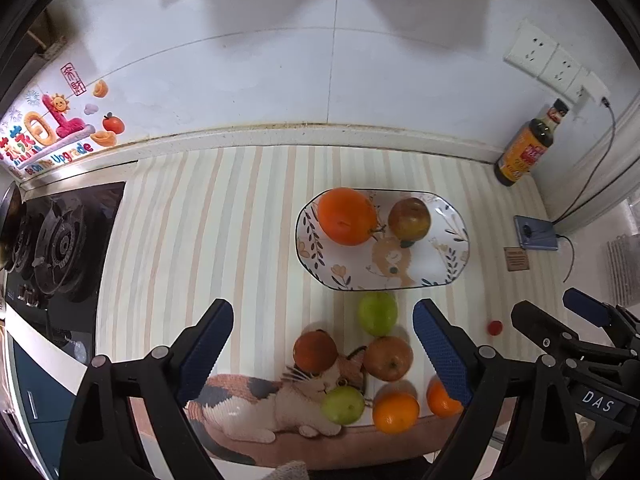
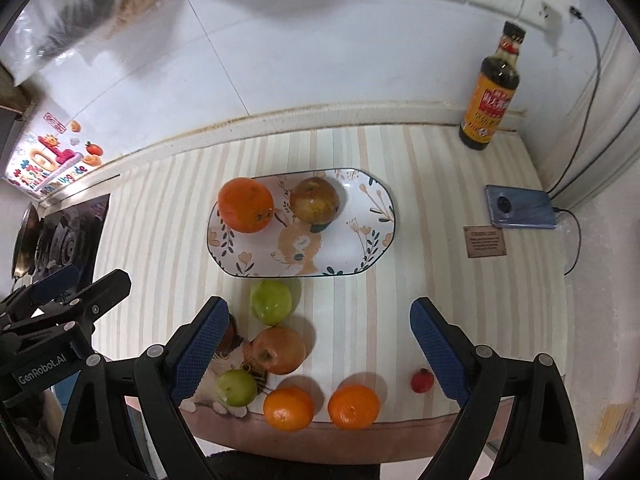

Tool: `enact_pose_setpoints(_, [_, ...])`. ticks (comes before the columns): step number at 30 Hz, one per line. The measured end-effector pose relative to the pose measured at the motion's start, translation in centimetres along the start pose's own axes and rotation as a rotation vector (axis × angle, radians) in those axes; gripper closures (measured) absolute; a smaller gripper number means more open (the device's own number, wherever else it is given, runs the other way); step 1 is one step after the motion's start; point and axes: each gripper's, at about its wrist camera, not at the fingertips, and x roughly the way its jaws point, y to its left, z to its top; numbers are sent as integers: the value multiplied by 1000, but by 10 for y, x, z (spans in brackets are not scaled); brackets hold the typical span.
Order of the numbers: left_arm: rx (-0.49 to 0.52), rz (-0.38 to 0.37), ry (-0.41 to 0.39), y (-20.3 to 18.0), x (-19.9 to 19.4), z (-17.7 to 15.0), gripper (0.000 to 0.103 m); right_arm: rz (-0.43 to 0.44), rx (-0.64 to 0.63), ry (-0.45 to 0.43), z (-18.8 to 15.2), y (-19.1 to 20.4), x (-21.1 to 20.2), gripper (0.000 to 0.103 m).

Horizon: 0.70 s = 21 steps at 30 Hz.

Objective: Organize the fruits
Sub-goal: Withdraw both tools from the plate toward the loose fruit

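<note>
An oval patterned plate [image 1: 448,268] [image 2: 360,248] holds a large orange [image 1: 347,216] [image 2: 246,205] and a brownish apple [image 1: 409,218] [image 2: 314,199]. In front of it on the striped mat lie a green apple [image 1: 377,313] [image 2: 271,301], a red-brown apple [image 1: 388,358] [image 2: 279,350], a second green apple [image 1: 343,405] [image 2: 237,387], two oranges [image 1: 396,413] [image 2: 288,408] [image 2: 353,406], a dark orange fruit [image 1: 315,351] and a tiny red fruit [image 1: 495,327] [image 2: 422,380]. My left gripper [image 1: 323,354] is open above this pile. My right gripper [image 2: 320,350] is open above the same fruits.
A dark sauce bottle [image 1: 528,146] [image 2: 493,88] stands at the back right wall. A phone on a cable [image 1: 536,233] [image 2: 520,206] and a small brown card [image 2: 485,242] lie at right. A gas stove [image 1: 52,248] is at left.
</note>
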Motion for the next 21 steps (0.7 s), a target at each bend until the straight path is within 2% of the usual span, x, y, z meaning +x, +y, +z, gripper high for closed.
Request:
enact_pose_setpoints(6, [2,-24,-26,-2,-24,-10,11,16,-6,-42,-15,6,-30,9])
enact_pose_setpoints(12, [-7,-50,-42,1,-29,-20,11,58,9,-65,-29,6,-41,6])
enact_pose_setpoints(13, [-9,-53,-50,3,-27,-23,10,73,9,-59,-32,5,-37,2])
enact_pose_setpoints(15, [-8,-27,-49,7,-19,-28,6,105,13,-49,-37,3,-28,2])
enact_pose_setpoints(17, [-12,-11,-29,11,-7,-34,6,120,19,1,-44,-1,-8,2])
enact_pose_setpoints(21, [-43,6,92,20,38,-54,6,189,69,118,-58,-10,41,2])
